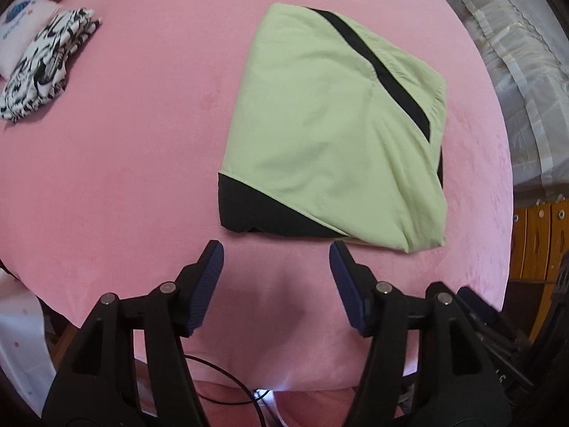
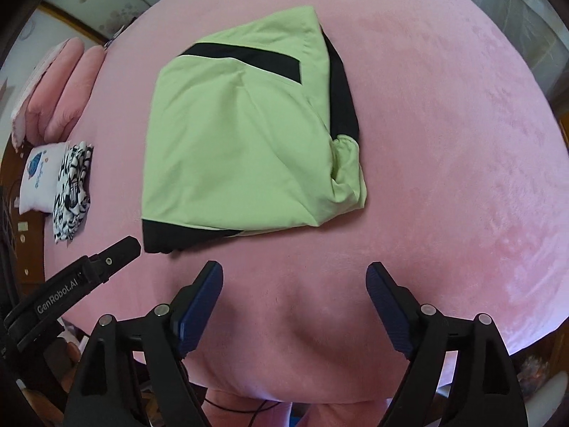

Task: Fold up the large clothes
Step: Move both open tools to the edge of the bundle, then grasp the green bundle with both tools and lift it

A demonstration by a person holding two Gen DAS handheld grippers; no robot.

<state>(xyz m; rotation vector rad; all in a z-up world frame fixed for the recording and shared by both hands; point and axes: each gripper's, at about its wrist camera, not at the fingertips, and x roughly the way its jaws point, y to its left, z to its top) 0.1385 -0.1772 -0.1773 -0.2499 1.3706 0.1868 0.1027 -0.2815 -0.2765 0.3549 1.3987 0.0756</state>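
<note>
Left wrist view: the green-and-black garment (image 1: 330, 135) lies folded into a compact packet on the pink bed cover (image 1: 124, 163), ahead of the tool and slightly to its right, its black hem corner nearest the camera. The flat, squared lie suggests the fold on this piece is finished or nearly so. The left gripper (image 1: 276, 254) hangs above bare cover just short of that near edge; its jaws stand apart, about midway of their reach, with nothing between the blue pads and no contact with cloth. At the far left a black-and-white patterned cloth (image 1: 42, 67) sits folded beside a white printed pillow (image 1: 21, 28), well apart from the garment, seemingly a stack set aside to keep the working area free. Right wrist view: the same garment (image 2: 242, 142) lies ahead and a little left, its layers tucked under, with a small bunched cuff at its right edge. The right gripper (image 2: 294, 270) is spread wide, empty, over bare cover near the garment's front edge and touching nothing. The left gripper's finger (image 2: 117, 251) shows at lower left, just beside the garment's black corner without touching it. Judgement: both tools are clear of the garment.
</note>
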